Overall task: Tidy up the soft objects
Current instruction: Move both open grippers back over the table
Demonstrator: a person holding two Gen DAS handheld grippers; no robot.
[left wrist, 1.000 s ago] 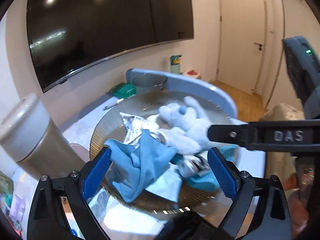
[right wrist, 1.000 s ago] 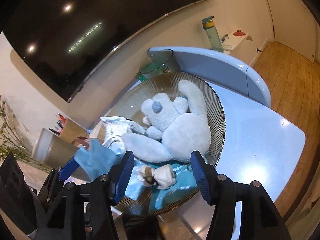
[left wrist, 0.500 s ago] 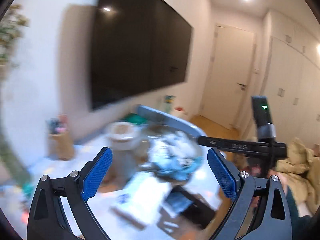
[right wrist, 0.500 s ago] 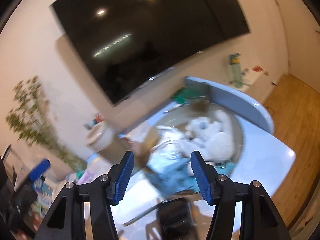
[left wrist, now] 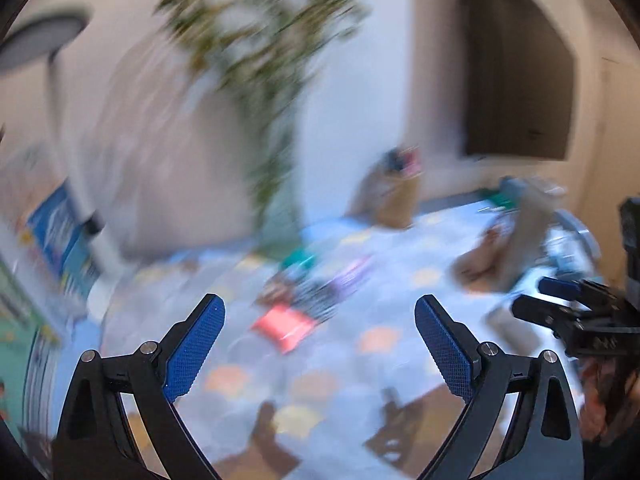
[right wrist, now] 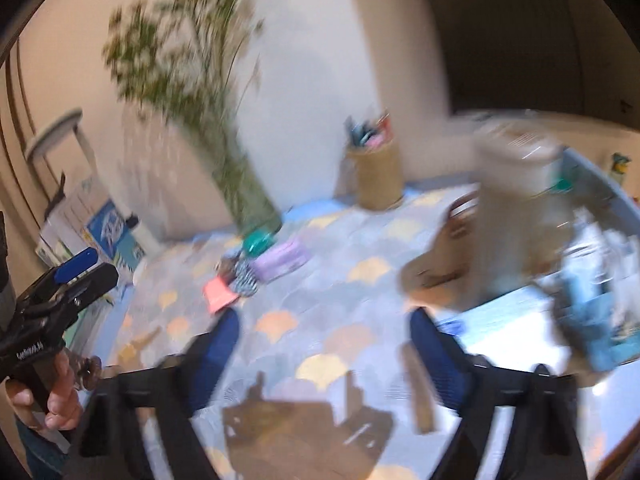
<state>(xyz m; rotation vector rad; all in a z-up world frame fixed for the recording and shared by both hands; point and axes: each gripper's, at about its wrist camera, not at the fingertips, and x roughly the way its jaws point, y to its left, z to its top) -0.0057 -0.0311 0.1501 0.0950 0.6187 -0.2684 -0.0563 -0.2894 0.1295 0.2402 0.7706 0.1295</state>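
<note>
Pale walls and a tall leafy plant (left wrist: pixel 260 40) back a desk (left wrist: pixel 380 340) covered in a scallop-patterned cloth, all heavily smeared by motion in the left wrist view. Its left claw (left wrist: pixel 320 344) is spread wide, with nothing between the blue pads (left wrist: pixel 196 346). Beyond the claw, toward the plant, lies a small cluster of soft things: a coral-pink pouch (left wrist: pixel 284 326), a black-and-white patterned piece (left wrist: pixel 316 300) touching it, and a lilac one (left wrist: pixel 352 276) just behind. None touches the claw. Right of the cluster a woven pen holder (left wrist: pixel 396 196) stands near the wall; further right, brownish shapes are too blurred to name. The right claw (left wrist: pixel 560 296) pokes in at the right edge, partly cut off.

From the right wrist view the same desk (right wrist: pixel 360 300) fills the middle. The right claw (right wrist: pixel 324 340) is blurred, its jaws opening and holding nothing. The pink pouch (right wrist: pixel 218 294), the zebra-striped piece (right wrist: pixel 244 276) and the lilac pouch (right wrist: pixel 284 258) sit together just beyond its left finger, in front of the plant's glass vase (right wrist: pixel 244 184), with a teal thing (right wrist: pixel 258 242) at the vase's foot. The pen holder (right wrist: pixel 378 176) stands right of the vase. Far right, a heap with blue cloth (right wrist: pixel 596 312) is smeared and cut off. At the left edge a hand (right wrist: pixel 48 392) grips the left claw (right wrist: pixel 80 270).
</note>
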